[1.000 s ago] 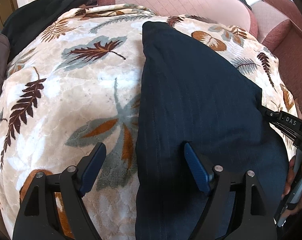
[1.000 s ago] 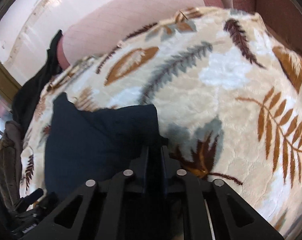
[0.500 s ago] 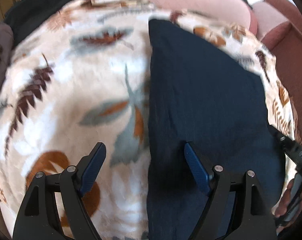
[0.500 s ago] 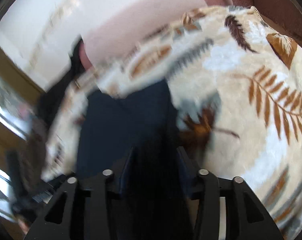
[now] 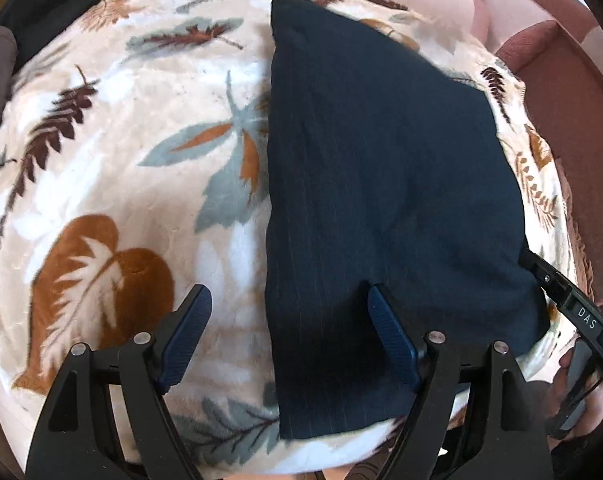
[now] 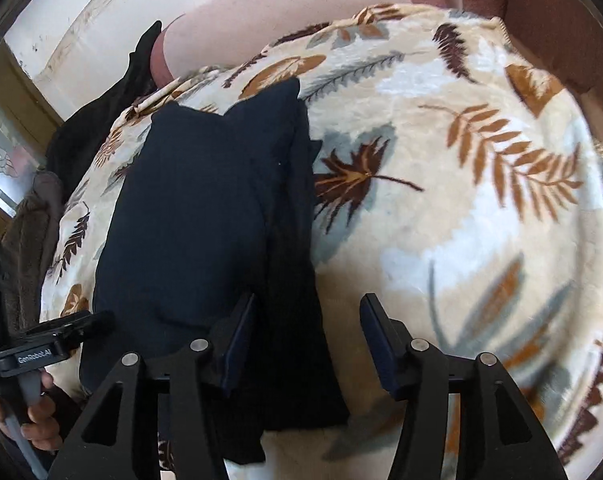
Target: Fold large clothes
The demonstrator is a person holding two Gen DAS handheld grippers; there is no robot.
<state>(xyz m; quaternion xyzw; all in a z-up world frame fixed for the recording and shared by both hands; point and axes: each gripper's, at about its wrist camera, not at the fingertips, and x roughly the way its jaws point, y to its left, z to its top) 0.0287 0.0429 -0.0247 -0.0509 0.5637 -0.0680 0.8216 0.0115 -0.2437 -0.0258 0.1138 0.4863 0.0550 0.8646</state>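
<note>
The left gripper (image 5: 289,322) hangs released, jaws spread across the left edge of the folded navy garment (image 5: 381,168). The right gripper (image 6: 307,334) is likewise released over its right edge. The garment lies on the leaf-print blanket (image 5: 113,160), stretching toward twelve o'clock, with the pink sofa back (image 6: 285,8) beyond.

A cream blanket (image 5: 113,184) printed with brown, rust and grey leaves spreads beneath and ahead of the fingers. Beyond it rises a pink sofa backrest (image 6: 285,4), a reddish armrest (image 5: 557,80) right, a sunlit white wall (image 6: 81,28) left.
</note>
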